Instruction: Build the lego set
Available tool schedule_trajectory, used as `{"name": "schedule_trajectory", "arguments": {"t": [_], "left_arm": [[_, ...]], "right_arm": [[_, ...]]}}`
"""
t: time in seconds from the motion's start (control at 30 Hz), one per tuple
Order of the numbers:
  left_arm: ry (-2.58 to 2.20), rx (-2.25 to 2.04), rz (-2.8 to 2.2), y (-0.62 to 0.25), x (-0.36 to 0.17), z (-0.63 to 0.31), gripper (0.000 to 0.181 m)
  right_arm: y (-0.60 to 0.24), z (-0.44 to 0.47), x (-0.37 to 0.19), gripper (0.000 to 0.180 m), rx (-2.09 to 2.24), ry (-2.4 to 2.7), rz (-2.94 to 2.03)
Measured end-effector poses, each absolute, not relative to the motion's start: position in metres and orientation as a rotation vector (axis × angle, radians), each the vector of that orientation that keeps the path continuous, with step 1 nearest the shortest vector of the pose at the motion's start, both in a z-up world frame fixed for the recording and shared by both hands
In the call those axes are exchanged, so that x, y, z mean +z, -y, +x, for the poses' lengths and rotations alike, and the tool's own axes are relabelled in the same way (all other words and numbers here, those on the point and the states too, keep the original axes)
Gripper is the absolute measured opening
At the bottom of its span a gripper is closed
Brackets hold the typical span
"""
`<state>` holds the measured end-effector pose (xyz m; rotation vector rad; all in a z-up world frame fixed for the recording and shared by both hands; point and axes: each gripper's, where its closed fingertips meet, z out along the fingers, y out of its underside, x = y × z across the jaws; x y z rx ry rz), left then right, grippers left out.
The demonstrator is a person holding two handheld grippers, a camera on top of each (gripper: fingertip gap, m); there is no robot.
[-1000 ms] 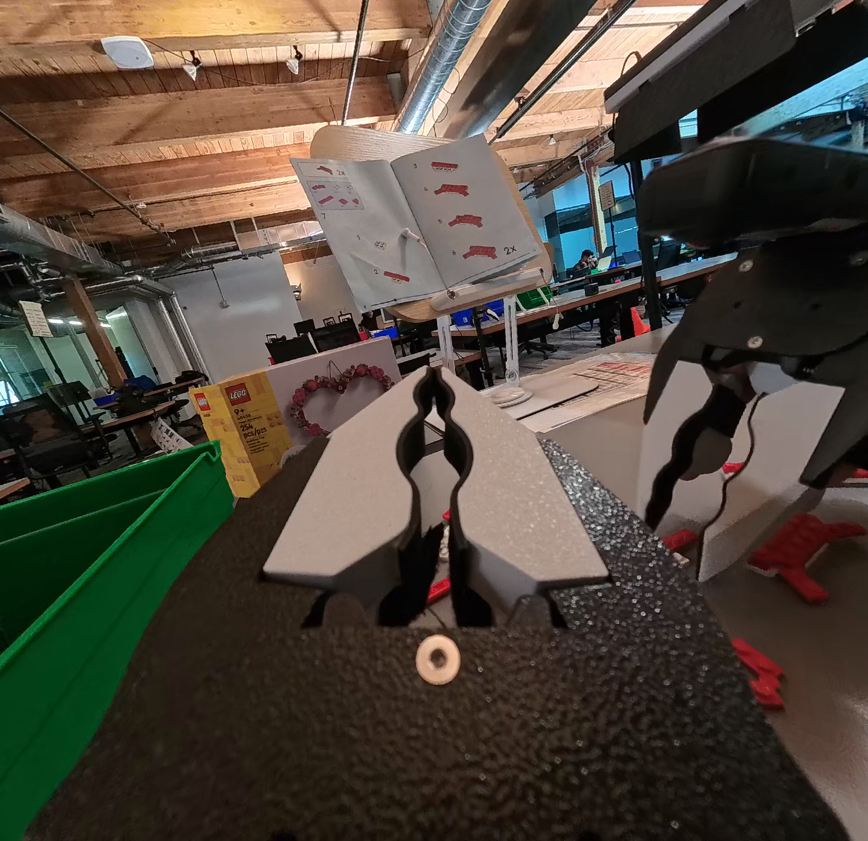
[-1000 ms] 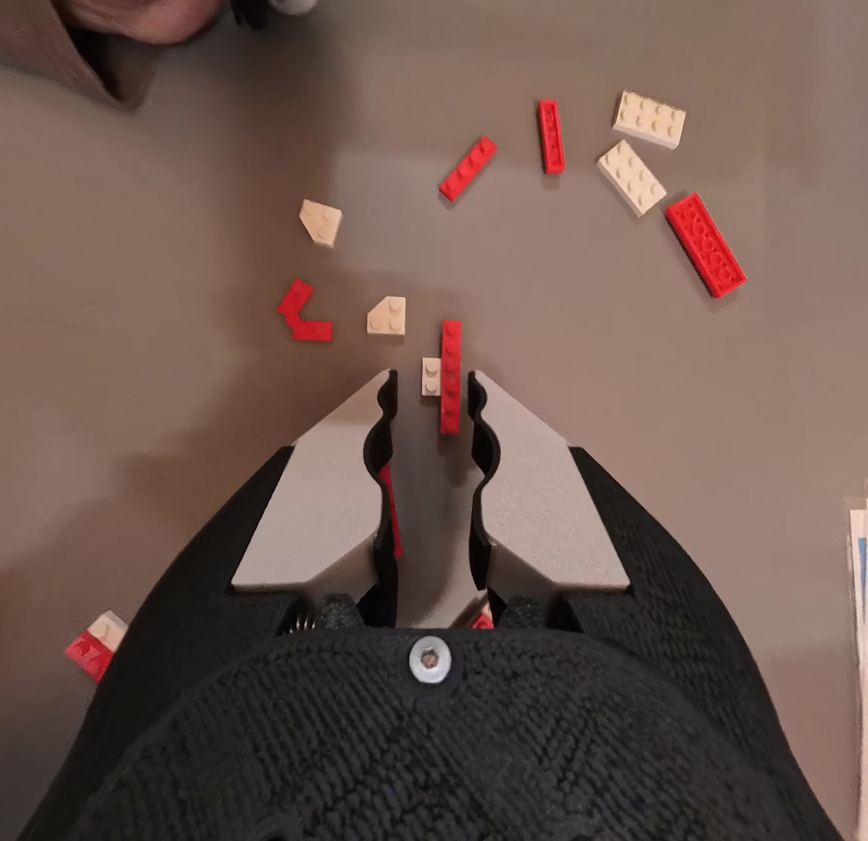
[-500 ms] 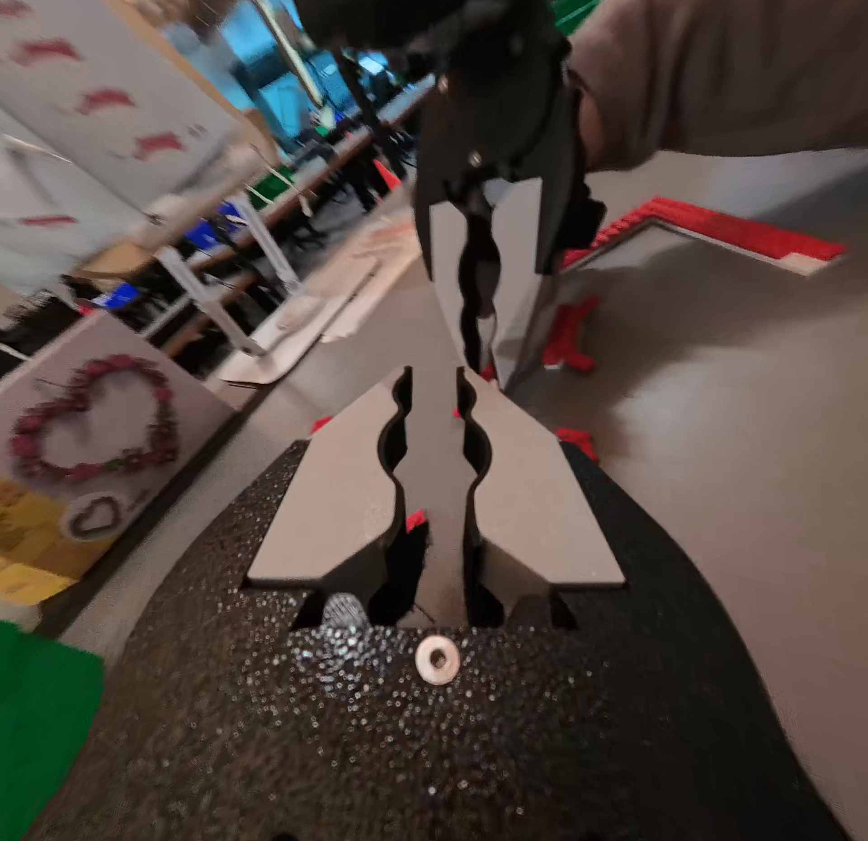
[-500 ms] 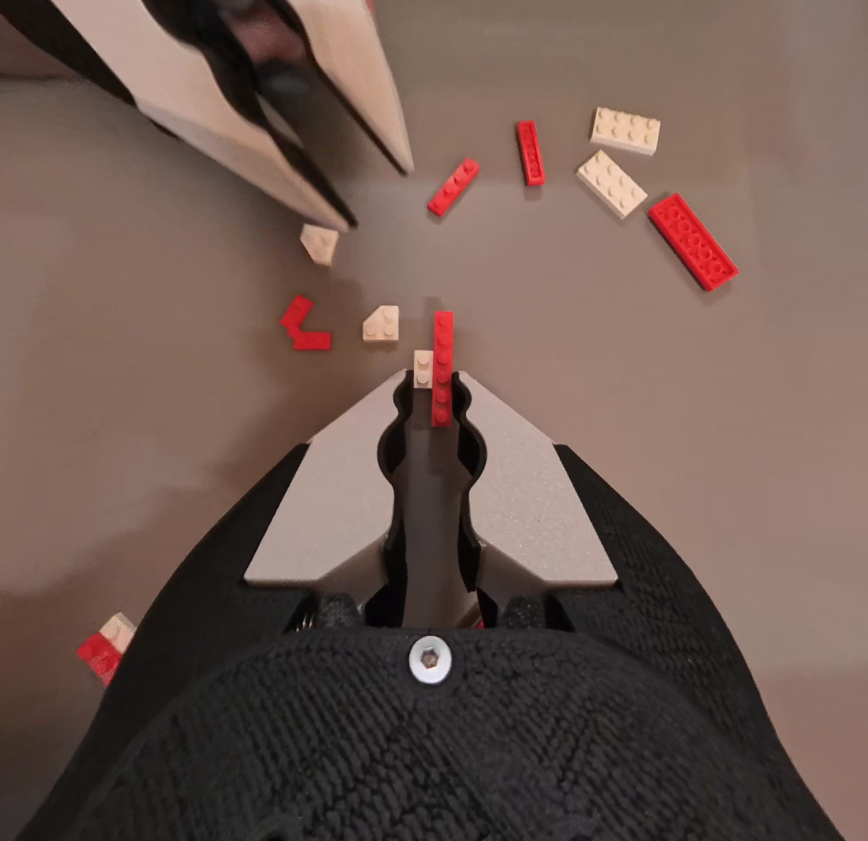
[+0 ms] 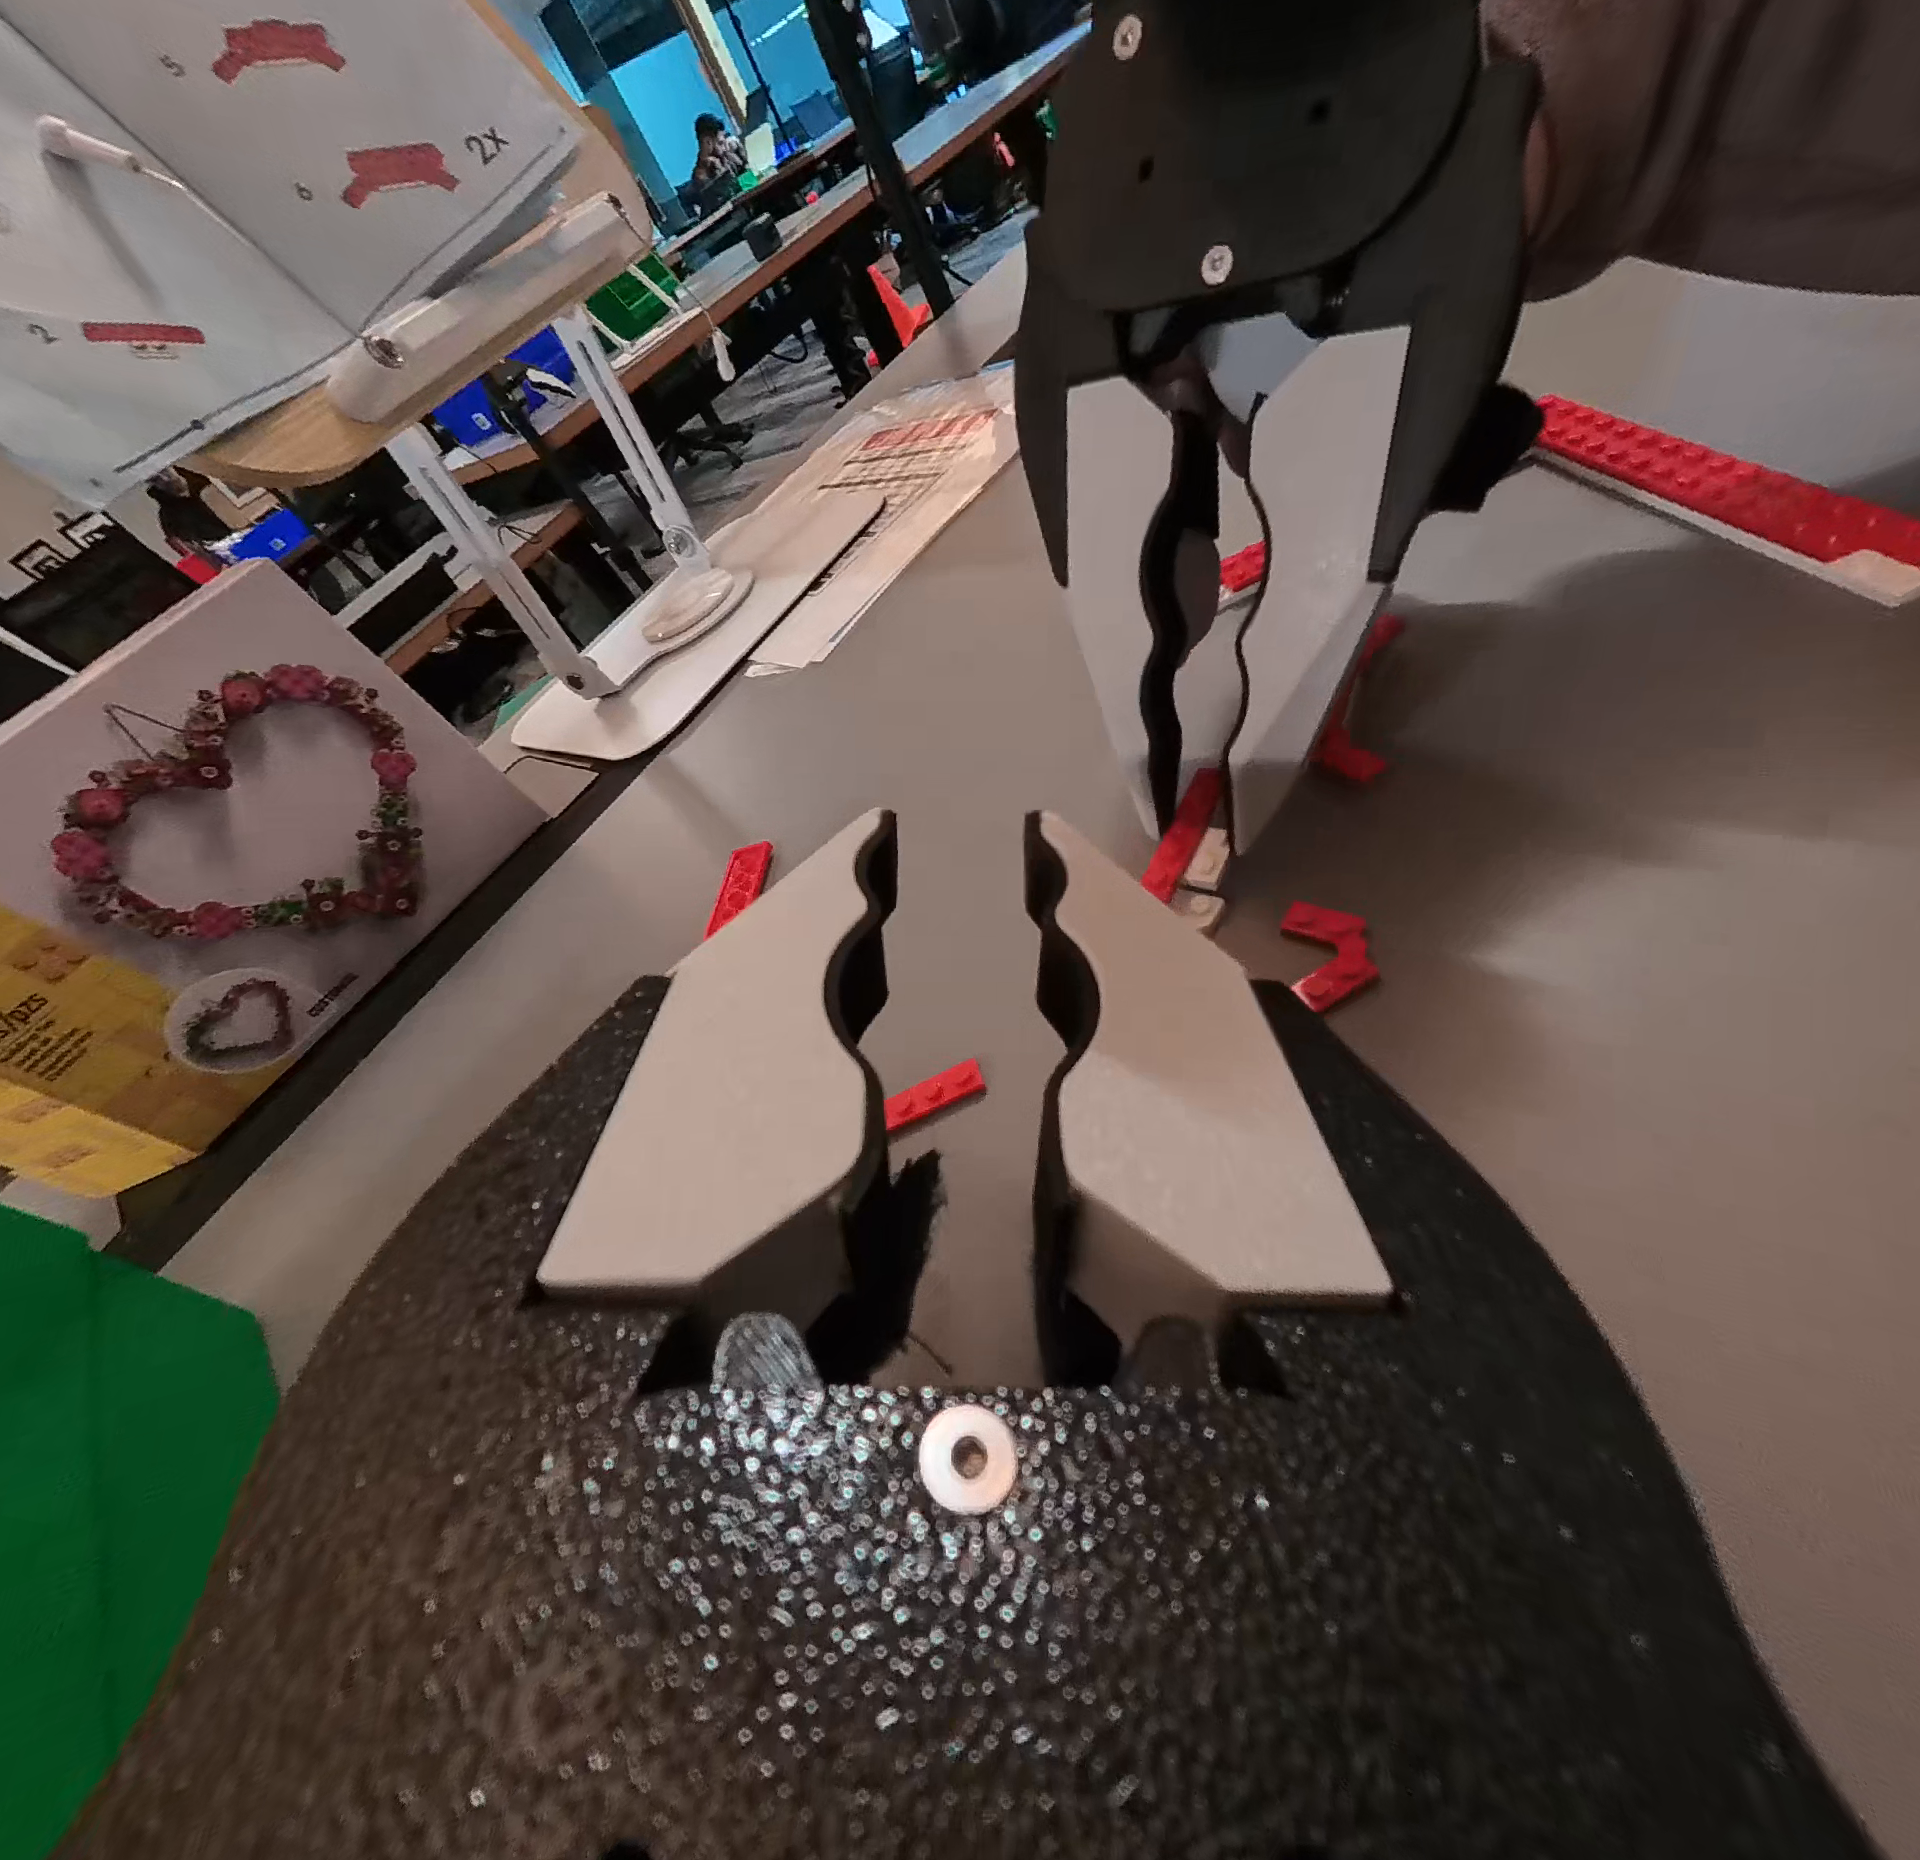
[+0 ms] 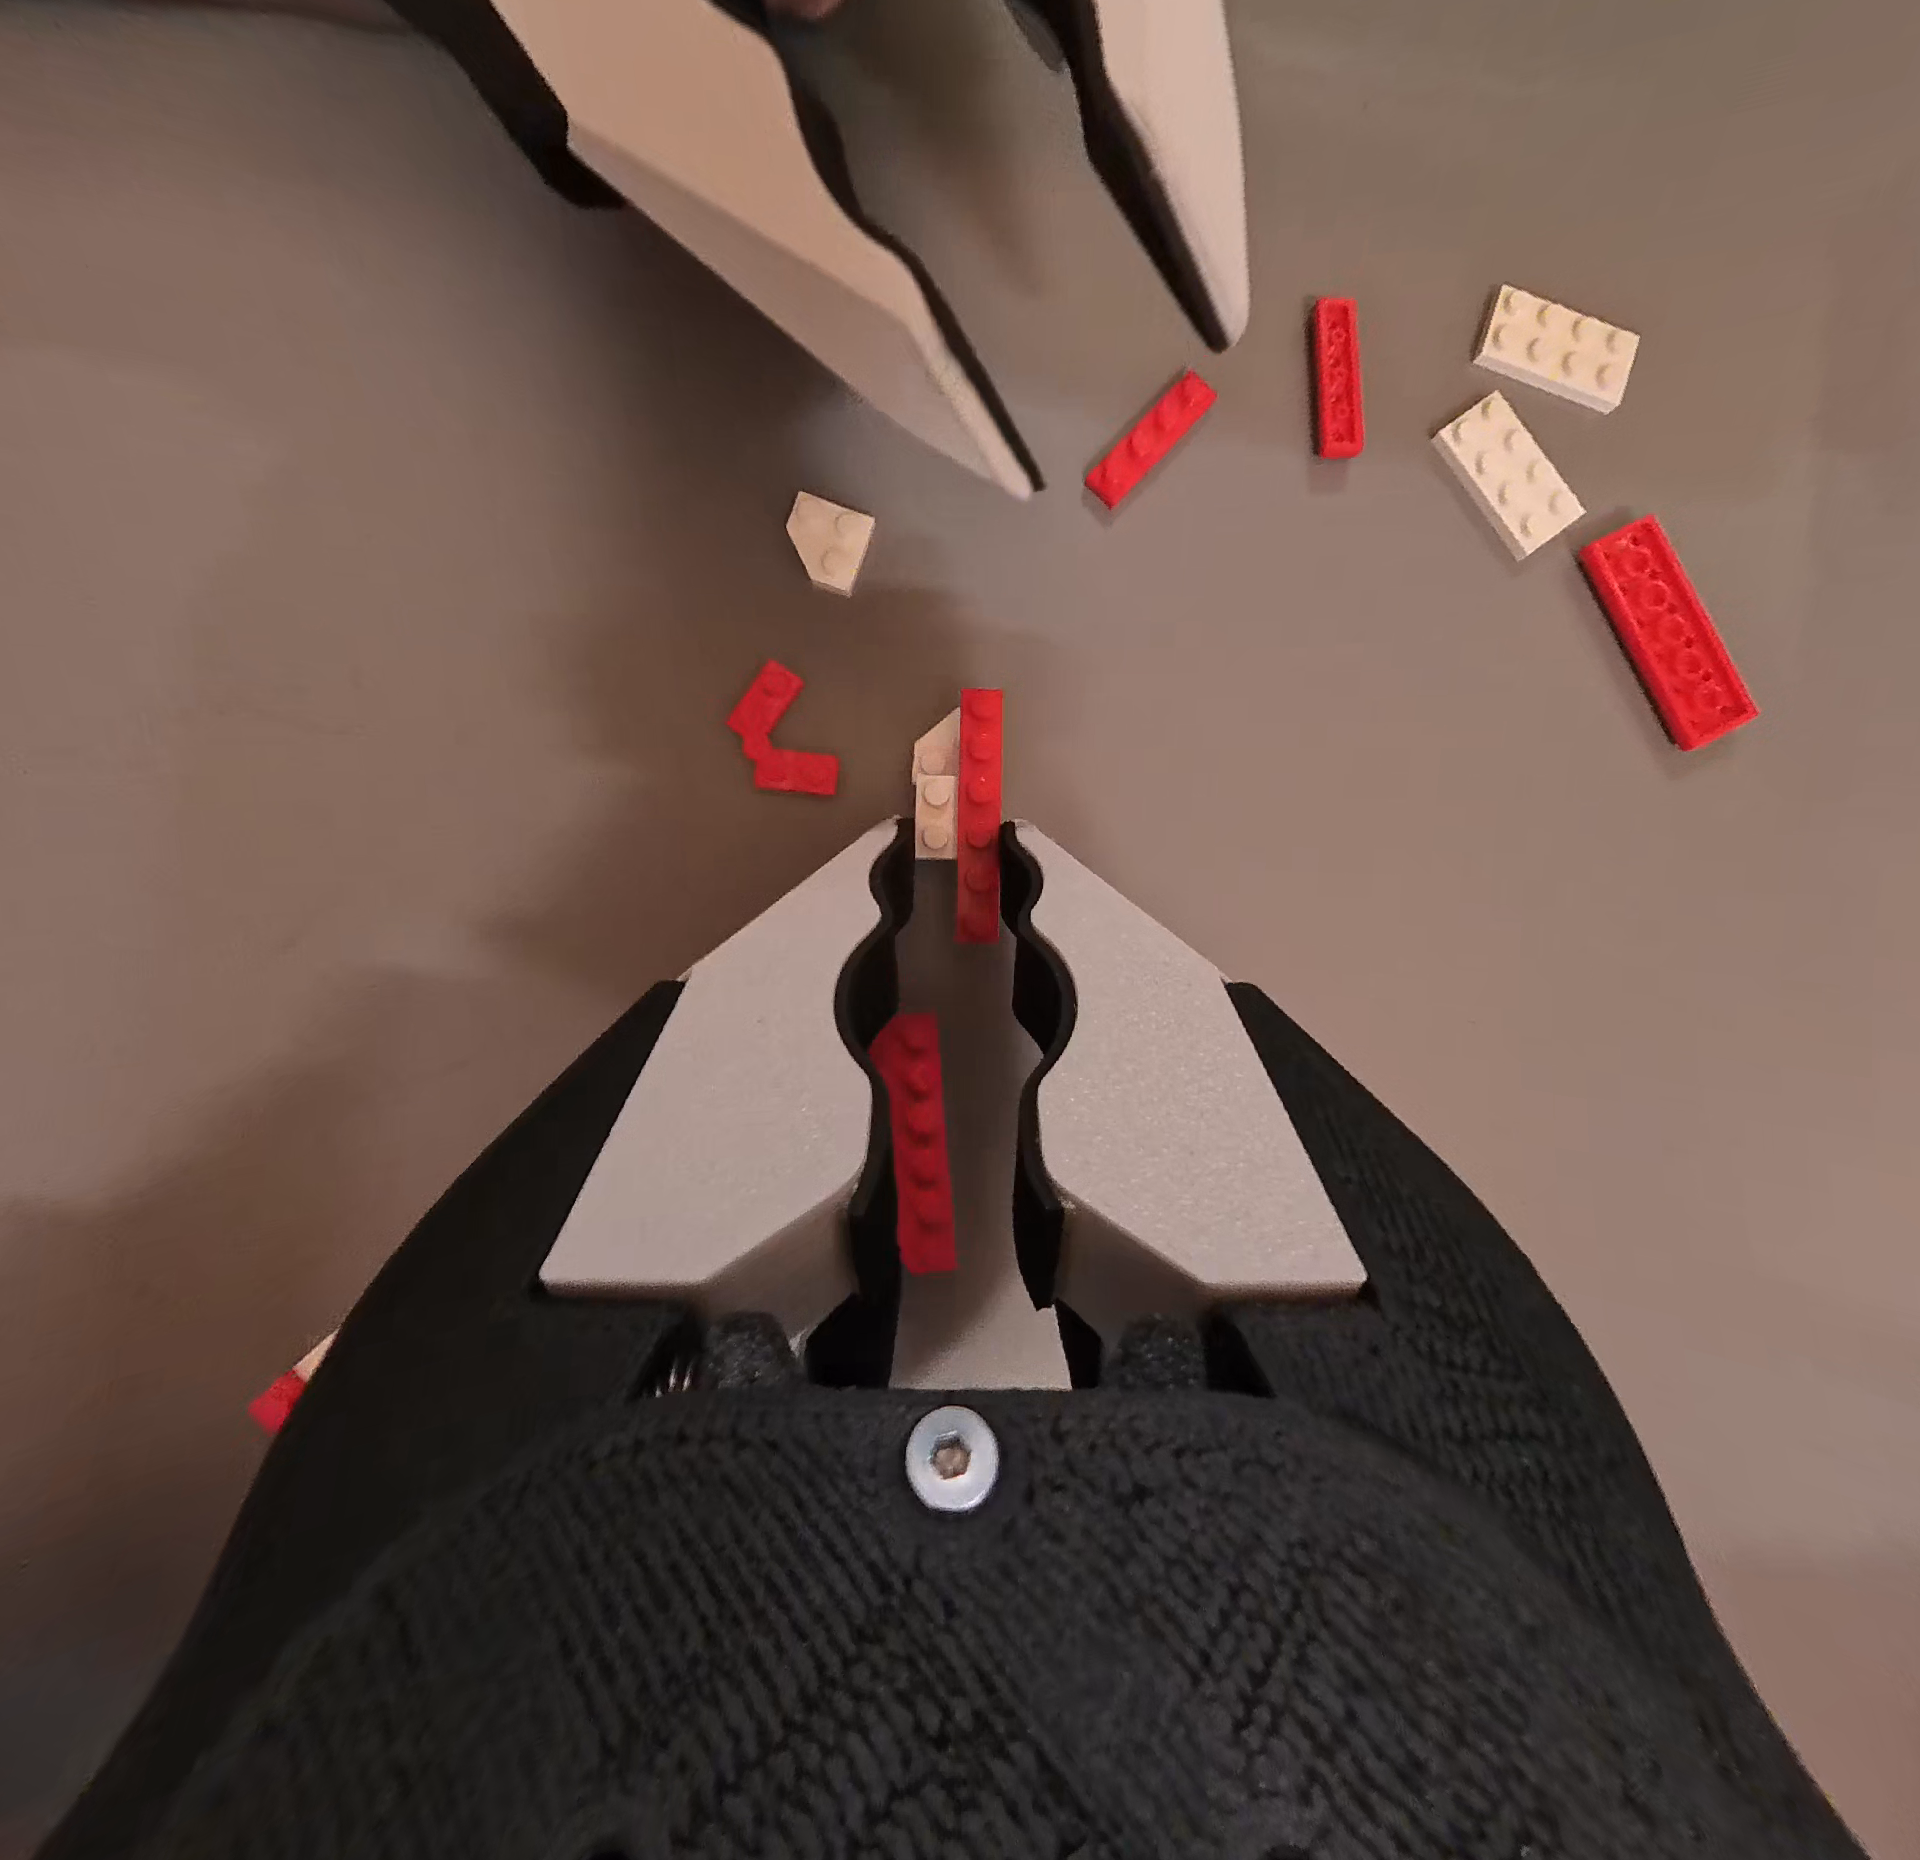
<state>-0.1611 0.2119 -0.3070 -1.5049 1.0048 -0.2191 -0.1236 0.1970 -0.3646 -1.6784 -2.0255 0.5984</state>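
Observation:
My right gripper [image 6: 961, 823] is shut on a long red plate [image 6: 980, 813] with a small tan plate [image 6: 935, 818] stuck to its left side, just above the grey table. It also shows in the left wrist view [image 5: 1195, 834], pointing down, tips on that piece. My left gripper [image 5: 958, 823] is open and empty, hovering low over the table; in the right wrist view [image 6: 1127, 413] it comes in from the top, above a short red plate [image 6: 1151, 439]. A tan wedge plate [image 6: 831, 543] and a red corner piece [image 6: 779, 730] lie to the left.
Loose on the right are a red narrow plate [image 6: 1335, 376], two tan plates [image 6: 1555, 361], and a wide red plate [image 6: 1668, 631]. A long red frame [image 5: 1714, 491] lies behind. The booklet on a stand [image 5: 260, 148], the set box [image 5: 208, 875] and a green bin [image 5: 104, 1498] are on the left. Left tips to right tips: about 7 cm.
My left gripper has swung down from the booklet toward the table and opened. My right gripper has closed on the red and tan plate.

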Motion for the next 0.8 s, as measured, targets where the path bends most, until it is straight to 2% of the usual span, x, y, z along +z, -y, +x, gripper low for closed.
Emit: {"name": "schedule_trajectory", "arguments": {"t": [0.27,0.8], "left_arm": [[-0.984,-0.240,-1.503,-0.2122,-0.3054,-0.1614,0.019],[-0.990,-0.242,-1.494,-0.2109,-0.3040,-0.1617,0.018]], "right_arm": [[-0.1965,-0.1236,-0.3707,0.014,0.577,2.036,-1.710],[-0.1984,-0.1218,-0.3655,0.028,0.638,1.989,-1.713]]}}
